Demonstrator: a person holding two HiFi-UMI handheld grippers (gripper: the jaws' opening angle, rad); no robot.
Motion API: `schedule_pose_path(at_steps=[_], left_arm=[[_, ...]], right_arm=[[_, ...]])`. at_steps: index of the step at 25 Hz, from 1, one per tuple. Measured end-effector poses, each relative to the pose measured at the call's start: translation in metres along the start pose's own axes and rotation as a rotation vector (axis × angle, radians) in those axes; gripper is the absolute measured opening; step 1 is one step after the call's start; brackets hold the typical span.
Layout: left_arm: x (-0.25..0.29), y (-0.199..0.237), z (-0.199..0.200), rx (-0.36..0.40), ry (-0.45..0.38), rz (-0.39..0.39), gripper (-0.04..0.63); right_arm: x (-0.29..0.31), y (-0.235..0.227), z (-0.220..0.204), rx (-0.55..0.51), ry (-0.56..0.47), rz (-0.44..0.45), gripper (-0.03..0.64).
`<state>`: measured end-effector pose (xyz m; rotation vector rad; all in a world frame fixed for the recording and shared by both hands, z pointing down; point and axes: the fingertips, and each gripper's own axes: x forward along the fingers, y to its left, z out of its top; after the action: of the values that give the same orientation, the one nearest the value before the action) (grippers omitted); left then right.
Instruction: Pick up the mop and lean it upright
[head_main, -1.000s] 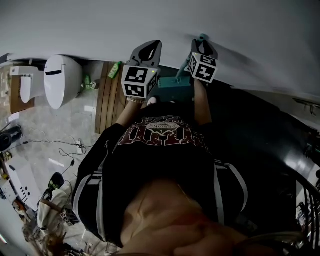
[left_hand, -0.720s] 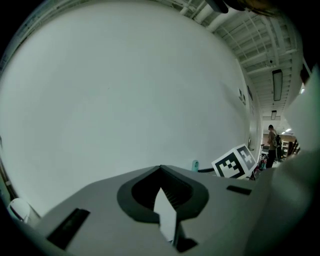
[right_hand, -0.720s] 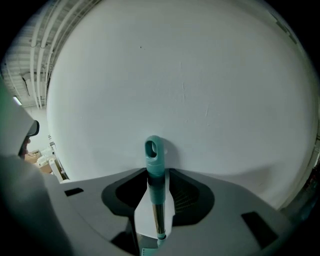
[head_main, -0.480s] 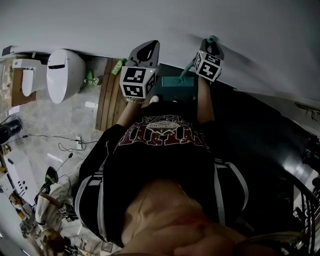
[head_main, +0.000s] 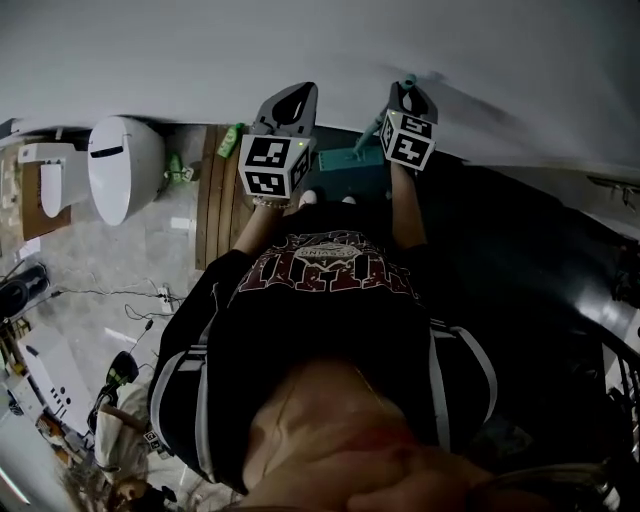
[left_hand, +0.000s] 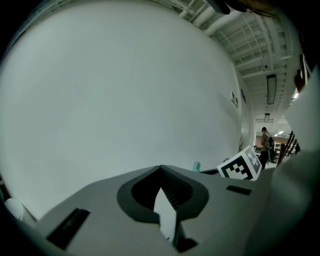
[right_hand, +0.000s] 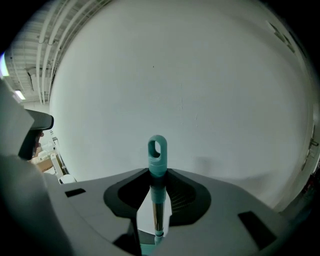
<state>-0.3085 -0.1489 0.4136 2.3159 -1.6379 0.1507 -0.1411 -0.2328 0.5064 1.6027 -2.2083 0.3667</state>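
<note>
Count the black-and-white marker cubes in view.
2. One on the left tool, one on the right tool, whose jaws are closing around the teal mop handle. None seem hidden.

The head view looks steeply down over the person's torso (head_main: 325, 300), with floor (head_main: 130, 250) to the left and the white wall (head_main: 200, 50) on the far side. The left gripper view rides on the left gripper (left_hand: 164, 202) and looks along its jaws, close to that wall, which fills most of the view. The right gripper view rides on the right gripper (right_hand: 156, 205) and faces the same wall along its closing jaws, with the mop handle (right_hand: 157, 150) between them. All three views share the wall and the handle's tip. The head and left gripper views also share the right gripper's marker cube (left_hand: 241, 166).
</note>
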Motion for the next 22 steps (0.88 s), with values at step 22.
schedule_pose_path(at_steps=[22], left_arm=[[-0.008, -0.061, -0.024, 0.029, 0.041, -0.092, 0.044]], right_arm=[[-0.09, -0.008, -0.037, 0.031, -0.027, 0.023, 0.114]])
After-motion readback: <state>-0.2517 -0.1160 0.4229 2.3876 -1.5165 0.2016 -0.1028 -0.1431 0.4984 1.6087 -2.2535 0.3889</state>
